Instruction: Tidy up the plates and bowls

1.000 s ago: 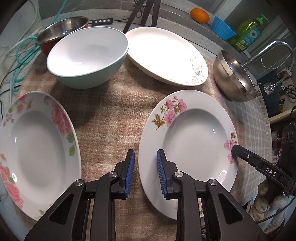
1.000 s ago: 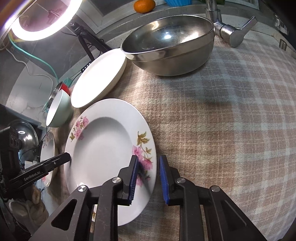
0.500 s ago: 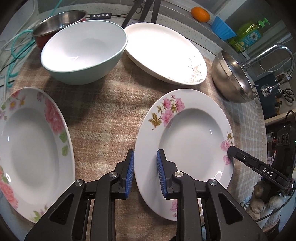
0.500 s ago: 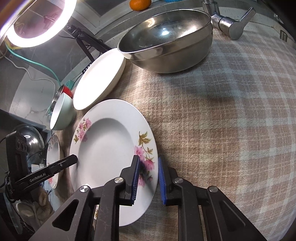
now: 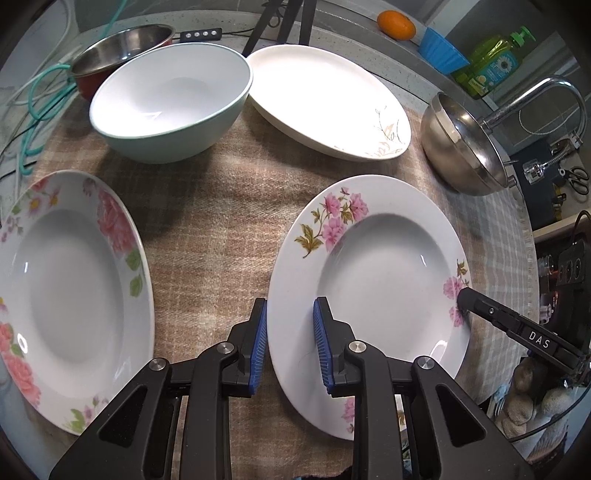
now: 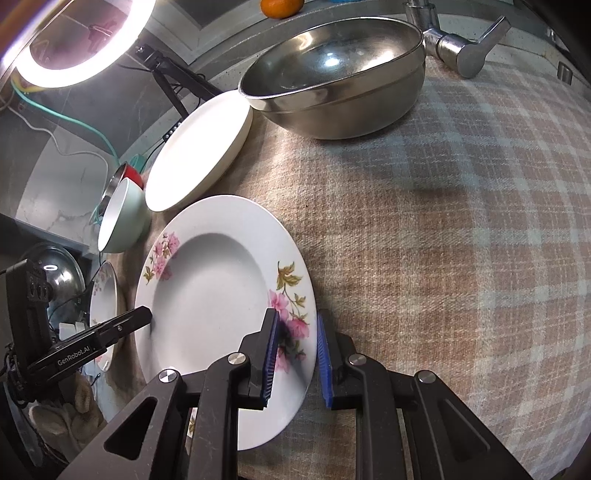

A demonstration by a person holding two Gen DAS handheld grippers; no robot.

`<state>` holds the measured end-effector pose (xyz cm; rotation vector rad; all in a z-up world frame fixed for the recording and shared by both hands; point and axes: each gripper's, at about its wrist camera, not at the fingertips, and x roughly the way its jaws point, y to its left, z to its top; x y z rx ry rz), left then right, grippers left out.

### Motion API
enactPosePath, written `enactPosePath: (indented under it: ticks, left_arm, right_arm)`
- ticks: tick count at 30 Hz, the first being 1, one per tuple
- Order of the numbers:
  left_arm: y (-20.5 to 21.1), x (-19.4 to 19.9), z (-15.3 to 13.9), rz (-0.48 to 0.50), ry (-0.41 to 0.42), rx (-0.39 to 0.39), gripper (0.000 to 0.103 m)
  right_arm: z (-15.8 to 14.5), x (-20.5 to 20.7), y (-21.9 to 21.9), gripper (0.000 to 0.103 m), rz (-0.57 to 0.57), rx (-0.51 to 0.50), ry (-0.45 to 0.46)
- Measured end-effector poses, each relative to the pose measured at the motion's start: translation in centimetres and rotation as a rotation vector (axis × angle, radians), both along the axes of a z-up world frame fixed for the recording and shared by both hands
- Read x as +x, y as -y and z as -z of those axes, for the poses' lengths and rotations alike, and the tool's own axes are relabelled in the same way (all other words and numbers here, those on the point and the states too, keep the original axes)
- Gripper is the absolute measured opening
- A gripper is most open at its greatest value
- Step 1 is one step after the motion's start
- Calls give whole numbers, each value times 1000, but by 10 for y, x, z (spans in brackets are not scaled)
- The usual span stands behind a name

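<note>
Left hand-held gripper (image 5: 289, 341) straddles the near-left rim of the pink-flower plate (image 5: 373, 291), blue pads either side of the rim with a visible gap on the inner side, so jaws apart, not clamped. Right hand-held gripper (image 6: 295, 356) straddles the opposite rim of the same plate, over the pink blossom print; gap shows at both pads, jaws apart too. Each gripper's tip shows in the other's view at the far rim (black finger marked DAS in the left view).

Pink-flower plate sits on the plaid cloth (image 5: 207, 221) covering the bench, between the two grippers. Rose plate (image 5: 70, 295) lies to its left, well apart, also on the cloth. Behind them: mint bowl (image 5: 170, 99) upright, and cream plate (image 5: 325, 103) just beside it, rims near or touching (cannot tell which). Red-sided steel bowl (image 5: 122, 48) sits behind the mint bowl. Large steel bowl (image 6: 332, 77) sits to the right, close to the cream plate's edge, near the faucet (image 5: 535, 96).

Orange (image 5: 396, 24), blue cup (image 5: 441, 50) and green soap bottle (image 5: 491, 64) on the ledge at back. Ring light (image 6: 79, 44) glows at upper left of right view
</note>
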<state>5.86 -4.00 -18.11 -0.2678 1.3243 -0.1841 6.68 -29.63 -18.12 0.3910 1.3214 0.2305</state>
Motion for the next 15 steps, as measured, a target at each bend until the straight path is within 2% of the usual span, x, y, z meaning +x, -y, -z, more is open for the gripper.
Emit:
enactPosePath:
  ticks: [15]
  left_arm:
    - [-4, -23, -1, 6, -16, 6, 23]
  right_arm:
    - [-1, -15, -6, 18, -26, -10, -5]
